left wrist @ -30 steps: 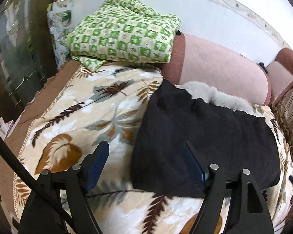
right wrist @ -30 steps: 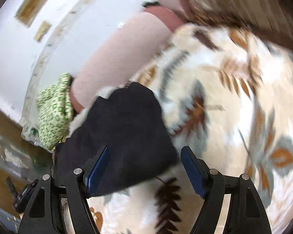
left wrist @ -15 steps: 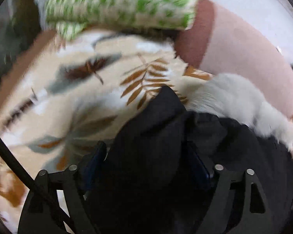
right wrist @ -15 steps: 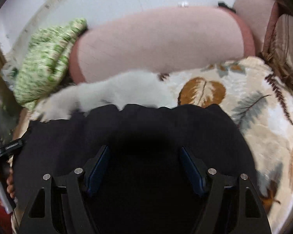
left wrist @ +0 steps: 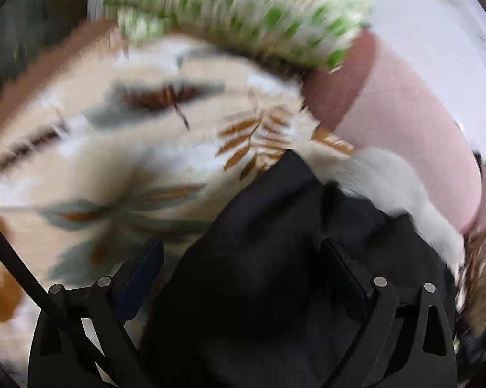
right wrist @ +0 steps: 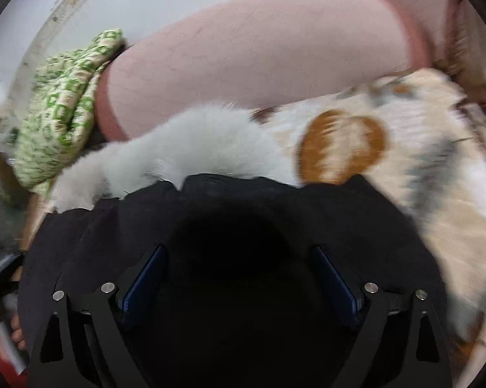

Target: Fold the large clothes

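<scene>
Within the last second both grippers have dropped from well above the bed to hover low over the black coat (left wrist: 275, 258), left gripper (left wrist: 239, 278) by its left edge, right gripper (right wrist: 239, 284) over its middle, each spread wide and holding nothing, so I judge a grab for the next fold is near. The coat lies on the blanket (left wrist: 97, 168), its fur trim (right wrist: 184, 148) against the bolster (right wrist: 259, 58), which crowds the far side, with the green pillow (right wrist: 58, 110) beyond.

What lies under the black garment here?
The black folded garment rests on a leaf-patterned cream blanket; a fluffy white fur piece emerges at its far edge. Anything further beneath is covered.
</scene>
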Demonstrator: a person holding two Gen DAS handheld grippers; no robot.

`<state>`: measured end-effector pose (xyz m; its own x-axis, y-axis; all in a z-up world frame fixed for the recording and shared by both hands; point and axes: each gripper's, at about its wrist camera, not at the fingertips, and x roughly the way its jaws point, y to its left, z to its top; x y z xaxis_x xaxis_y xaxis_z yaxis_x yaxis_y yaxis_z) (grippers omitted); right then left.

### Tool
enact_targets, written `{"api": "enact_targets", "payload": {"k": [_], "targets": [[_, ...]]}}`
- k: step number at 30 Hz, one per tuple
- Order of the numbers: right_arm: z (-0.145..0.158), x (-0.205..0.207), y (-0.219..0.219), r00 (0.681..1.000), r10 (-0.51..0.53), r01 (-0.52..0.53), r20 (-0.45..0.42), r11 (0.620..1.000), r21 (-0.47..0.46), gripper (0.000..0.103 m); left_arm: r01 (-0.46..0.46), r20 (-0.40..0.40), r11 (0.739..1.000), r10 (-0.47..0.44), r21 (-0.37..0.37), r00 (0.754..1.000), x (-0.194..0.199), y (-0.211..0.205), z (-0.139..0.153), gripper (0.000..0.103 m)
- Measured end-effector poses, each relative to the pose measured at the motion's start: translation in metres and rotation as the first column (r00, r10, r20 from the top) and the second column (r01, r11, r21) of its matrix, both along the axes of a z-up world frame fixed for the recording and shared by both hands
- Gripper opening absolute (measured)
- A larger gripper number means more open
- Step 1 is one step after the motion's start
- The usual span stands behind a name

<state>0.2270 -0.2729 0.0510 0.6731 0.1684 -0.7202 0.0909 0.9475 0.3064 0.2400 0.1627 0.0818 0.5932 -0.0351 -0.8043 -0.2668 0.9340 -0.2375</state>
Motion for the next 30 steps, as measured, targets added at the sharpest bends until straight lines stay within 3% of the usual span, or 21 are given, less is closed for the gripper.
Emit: {"api": "enact_targets", "payload": {"k": [3, 5, 6, 8, 10, 13, 16, 20, 23, 27, 30], "targets": [[0.035, -0.064, -0.002, 0.995, 0.005, -0.01, 0.101, 0.999, 0.046, 0.093, 0.015, 0.125, 0.974, -0.044, 0.225, 0.991, -0.062, -0.025, 0.047, 0.097], [0.054, -0.115, -0.003, 0.987, -0.016, 0.008, 0.158, 0.999, 0.05, 0.093, -0.018, 0.215, 0.908, -0.08, 0.419, 0.973, -0.113, -0.047, 0.073, 0.097], [0.061, -0.143, -0.004, 0.983, -0.033, 0.024, 0.181, 0.998, 0.054, 0.093, -0.038, 0.247, 0.878, -0.093, 0.477, 0.964, -0.133, -0.056, 0.081, 0.097], [0.066, -0.19, -0.009, 0.975, -0.065, 0.052, 0.212, 0.996, 0.068, 0.093, -0.045, 0.307, 0.846, -0.143, 0.531, 0.941, -0.18, -0.072, 0.094, 0.097], [0.067, -0.24, -0.012, 0.966, -0.112, 0.095, 0.233, 0.992, 0.081, 0.093, -0.018, 0.339, 0.86, -0.182, 0.511, 0.923, -0.213, -0.082, 0.102, 0.097], [0.064, -0.289, -0.01, 0.956, -0.163, 0.15, 0.243, 0.986, 0.074, 0.093, 0.061, 0.385, 0.916, -0.226, 0.396, 0.895, -0.263, -0.102, 0.11, 0.098], [0.068, -0.328, -0.005, 0.952, -0.183, 0.179, 0.244, 0.983, 0.039, 0.093, 0.142, 0.414, 0.941, -0.267, 0.309, 0.87, -0.296, -0.121, 0.111, 0.097], [0.085, -0.366, -0.004, 0.933, -0.213, 0.235, 0.289, 0.971, -0.042, 0.093, 0.235, 0.439, 0.926, -0.351, 0.297, 0.827, -0.332, -0.15, 0.111, 0.098], [0.099, -0.392, -0.01, 0.912, -0.254, 0.274, 0.323, 0.962, -0.016, 0.093, 0.297, 0.449, 0.908, -0.406, 0.294, 0.796, -0.356, -0.169, 0.112, 0.097], [0.101, -0.415, -0.01, 0.897, -0.283, 0.297, 0.34, 0.955, 0.01, 0.094, 0.364, 0.459, 0.894, -0.448, 0.263, 0.767, -0.38, -0.177, 0.109, 0.097], [0.091, -0.417, -0.006, 0.901, -0.286, 0.311, 0.326, 0.95, -0.023, 0.094, 0.371, 0.451, 0.882, -0.468, 0.291, 0.76, -0.386, -0.187, 0.109, 0.098]]}}
